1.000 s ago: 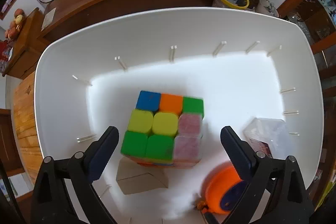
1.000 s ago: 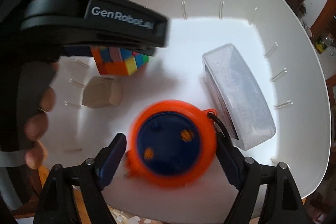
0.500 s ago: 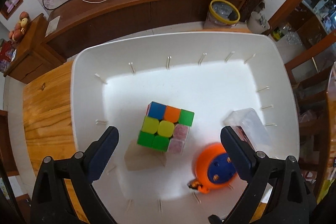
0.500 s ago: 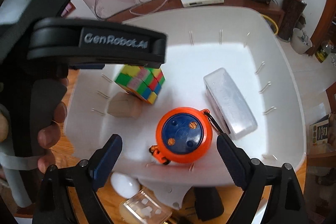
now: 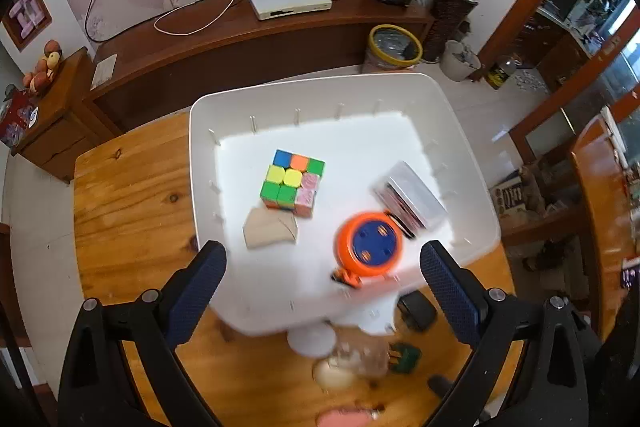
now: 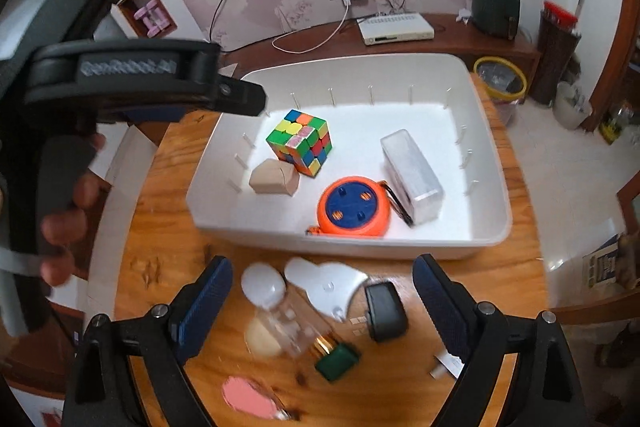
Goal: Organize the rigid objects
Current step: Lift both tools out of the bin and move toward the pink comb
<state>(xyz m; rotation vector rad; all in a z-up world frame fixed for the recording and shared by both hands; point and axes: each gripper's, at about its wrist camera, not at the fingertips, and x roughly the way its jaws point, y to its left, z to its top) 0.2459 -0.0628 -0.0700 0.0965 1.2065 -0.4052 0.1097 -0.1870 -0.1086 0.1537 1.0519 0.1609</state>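
Bin (image 6: 490, 163): holds cube (image 6: 301, 141), orange reel (image 6: 354, 207), clear case (image 6: 412, 171). Left gripper (image 5: 322, 267), right gripper (image 6: 322, 285): jaws spread, empty. Step: between placements. Next: pick loose items, e.g. black block (image 6: 386, 311), lying near bin's front wall.

A white bin (image 6: 280, 243) on the wooden table holds a scrambled puzzle cube (image 6: 301, 141), a tan wooden block (image 6: 274, 178) touching it, an orange-and-blue round reel (image 6: 352, 207) lying flat, and a clear plastic box (image 6: 412, 175) to the right.
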